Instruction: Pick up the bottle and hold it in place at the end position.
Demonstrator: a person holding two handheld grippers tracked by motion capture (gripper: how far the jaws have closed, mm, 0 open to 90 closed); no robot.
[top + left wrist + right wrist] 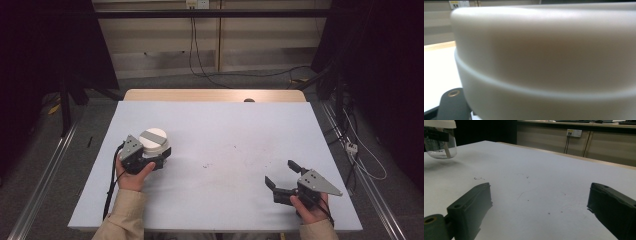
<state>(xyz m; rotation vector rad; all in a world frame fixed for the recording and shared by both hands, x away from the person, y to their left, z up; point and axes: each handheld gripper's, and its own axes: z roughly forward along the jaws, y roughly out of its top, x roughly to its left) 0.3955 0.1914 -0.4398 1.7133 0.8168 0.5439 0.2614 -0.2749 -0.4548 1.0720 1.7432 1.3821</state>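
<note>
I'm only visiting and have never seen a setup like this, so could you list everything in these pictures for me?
jar: one, clear glass with a white lid, at the table's left, clamped in the left gripper; a pale stick shows inside in the right gripper view.
table: one, pale sheet on a wooden top, middle of the room.
wall sockets: a few, white, on the far wall.
cables: several, dark, down the wall and over the floor.
left gripper: one, black, shut on the jar, in the left hand.
right gripper: one, black, jaws wide open, near right in the right hand.
</note>
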